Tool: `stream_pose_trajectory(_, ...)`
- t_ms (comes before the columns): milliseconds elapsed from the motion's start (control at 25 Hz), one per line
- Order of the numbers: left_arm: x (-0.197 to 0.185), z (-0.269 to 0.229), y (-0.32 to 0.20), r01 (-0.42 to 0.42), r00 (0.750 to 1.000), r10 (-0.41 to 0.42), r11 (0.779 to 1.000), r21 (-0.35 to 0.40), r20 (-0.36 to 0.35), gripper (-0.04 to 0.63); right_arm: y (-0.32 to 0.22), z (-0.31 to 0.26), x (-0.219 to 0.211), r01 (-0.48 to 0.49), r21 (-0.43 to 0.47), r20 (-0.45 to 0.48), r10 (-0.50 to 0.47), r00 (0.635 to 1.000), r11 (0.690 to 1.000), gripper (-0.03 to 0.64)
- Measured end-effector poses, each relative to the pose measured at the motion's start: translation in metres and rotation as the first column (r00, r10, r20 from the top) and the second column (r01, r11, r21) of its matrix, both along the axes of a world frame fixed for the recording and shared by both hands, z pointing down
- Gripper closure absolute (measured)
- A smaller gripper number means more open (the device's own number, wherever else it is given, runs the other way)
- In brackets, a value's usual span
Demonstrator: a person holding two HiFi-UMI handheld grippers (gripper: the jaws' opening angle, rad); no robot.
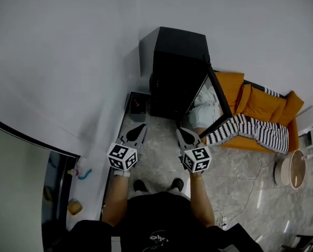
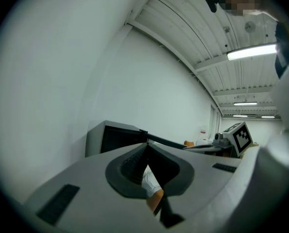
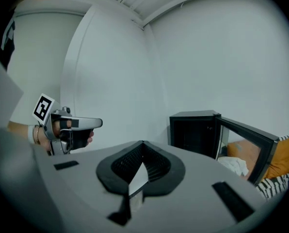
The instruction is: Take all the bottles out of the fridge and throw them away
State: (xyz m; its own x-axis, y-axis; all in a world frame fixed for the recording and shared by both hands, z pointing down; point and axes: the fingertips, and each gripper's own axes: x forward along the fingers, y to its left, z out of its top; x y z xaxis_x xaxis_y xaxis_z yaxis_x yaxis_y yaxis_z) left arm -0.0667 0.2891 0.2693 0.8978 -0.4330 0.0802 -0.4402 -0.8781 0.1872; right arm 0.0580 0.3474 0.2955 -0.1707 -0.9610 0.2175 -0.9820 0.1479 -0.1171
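White wall (image 1: 67, 46) behind, upright fridge (image 1: 177, 72) faces the closed, empty left tongs (image 1: 141, 128) and right tongs (image 1: 181, 132).

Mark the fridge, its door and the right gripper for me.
fridge (image 1: 178, 70), head view, on its black casing.
door (image 1: 219, 92), head view, on the open door's frame edge.
right gripper (image 1: 183, 134), head view, at its jaw tips.

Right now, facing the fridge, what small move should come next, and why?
Probably step closer to the small black fridge: its door stands open, yet the left hand-held gripper and right hand-held gripper are shut, empty and short of it.
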Motion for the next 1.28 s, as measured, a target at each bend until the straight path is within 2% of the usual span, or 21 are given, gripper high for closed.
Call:
stream_pose_trajectory(360,0.052,0.002,0.014,0.067,0.997,-0.067,0.998,0.005,0.026,0.594,0.016,0.007,0.067,0.035,0.002,0.031,-0.035,0.999,0.999,0.609)
stream_pose_trajectory(600,0.068,-0.001,0.019,0.096,0.995,-0.097,0.995,0.015,0.036,0.594,0.016,0.007,0.089,0.065,0.002,0.034,-0.065,0.997,0.998,0.609)
stream_pose_trajectory(1000,0.073,0.003,0.025,0.118,0.992,-0.119,0.993,0.014,0.045,0.594,0.016,0.007,0.087,0.101,0.008,0.008,-0.101,0.995,0.995,0.609)
stream_pose_trajectory(1280,0.072,0.006,0.029,0.105,0.993,-0.106,0.994,0.018,0.054,0.594,0.018,0.003,0.082,0.11,0.016,-0.008,-0.11,0.994,0.994,0.609)
